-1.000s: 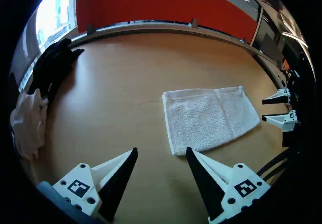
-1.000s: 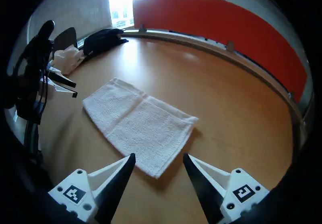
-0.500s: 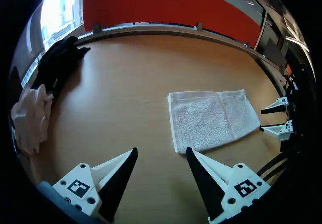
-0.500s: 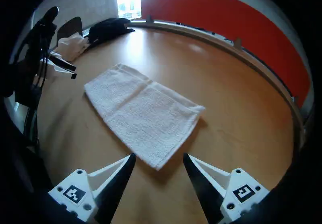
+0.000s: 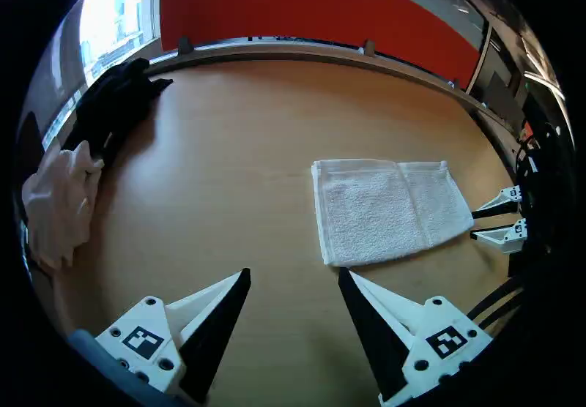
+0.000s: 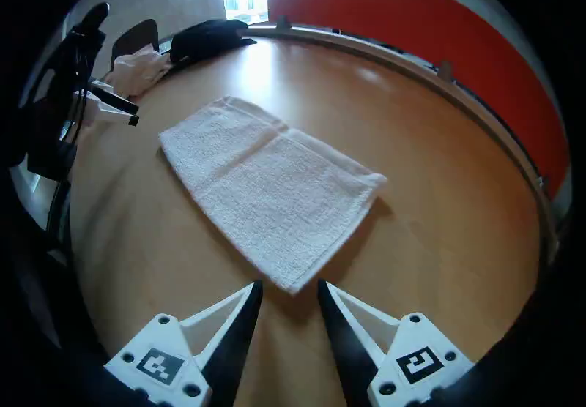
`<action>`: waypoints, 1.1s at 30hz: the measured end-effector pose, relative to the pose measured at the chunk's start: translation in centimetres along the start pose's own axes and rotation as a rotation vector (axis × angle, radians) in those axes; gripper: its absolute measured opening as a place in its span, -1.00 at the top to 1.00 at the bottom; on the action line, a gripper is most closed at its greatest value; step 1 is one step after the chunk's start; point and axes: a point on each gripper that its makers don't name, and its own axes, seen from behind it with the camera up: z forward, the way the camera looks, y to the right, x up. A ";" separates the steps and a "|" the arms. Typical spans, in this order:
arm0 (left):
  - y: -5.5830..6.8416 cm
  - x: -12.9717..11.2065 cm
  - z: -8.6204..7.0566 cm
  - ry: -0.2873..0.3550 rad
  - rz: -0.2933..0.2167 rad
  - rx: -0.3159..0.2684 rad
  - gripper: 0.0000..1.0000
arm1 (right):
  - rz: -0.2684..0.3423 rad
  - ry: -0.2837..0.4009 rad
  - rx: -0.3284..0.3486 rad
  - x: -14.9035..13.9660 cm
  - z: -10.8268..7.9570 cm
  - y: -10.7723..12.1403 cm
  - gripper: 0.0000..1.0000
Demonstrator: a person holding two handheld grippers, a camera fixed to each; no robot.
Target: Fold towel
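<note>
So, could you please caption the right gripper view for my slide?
Right gripper, fingers apart, poised at the near corner of a white towel on a wooden table.

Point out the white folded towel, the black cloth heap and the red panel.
White folded terry towel [image 6: 271, 187], right gripper view, middle of top surface.
Black cloth heap [image 5: 110, 110], left gripper view, its middle.
Red back panel [image 5: 315, 8], left gripper view, mid face.

Office: wooden desk, red divider
</note>
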 end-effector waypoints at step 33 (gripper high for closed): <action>-1.2 -0.1 -0.7 0.001 -0.009 0.017 -0.78 | -0.019 0.063 -0.044 4.2 -2.2 1.2 0.51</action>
